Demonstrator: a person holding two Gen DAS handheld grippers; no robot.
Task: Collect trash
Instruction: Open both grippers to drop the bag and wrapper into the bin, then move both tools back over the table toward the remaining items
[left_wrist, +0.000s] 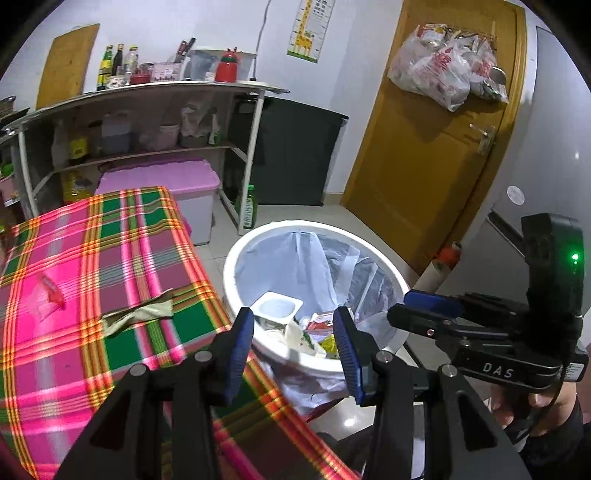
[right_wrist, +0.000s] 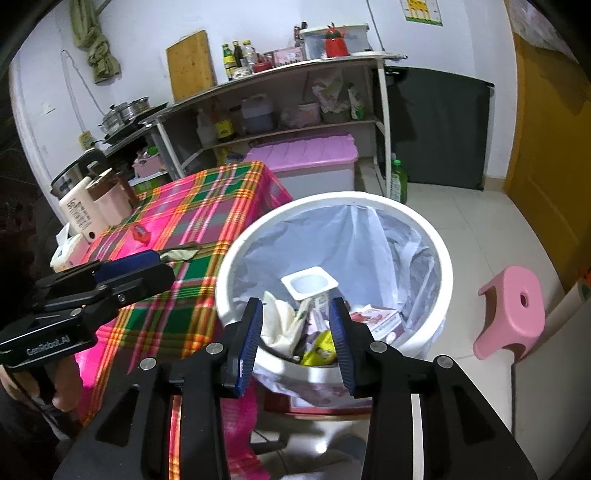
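Left wrist view: both jaws spread, empty; trash bin contents partly hidden; crumpled wrapper, perhaps paper.

Open bin mouth beside table

The white trash bin beside the plaid table has a clear bag inside. A white yogurt cup lies on top of wrappers in the bin. A crumpled green wrapper lies flat on the table, near the bin.

Left gripper open over the white bin — yogurt cup inside, wrapper on plaid cloth
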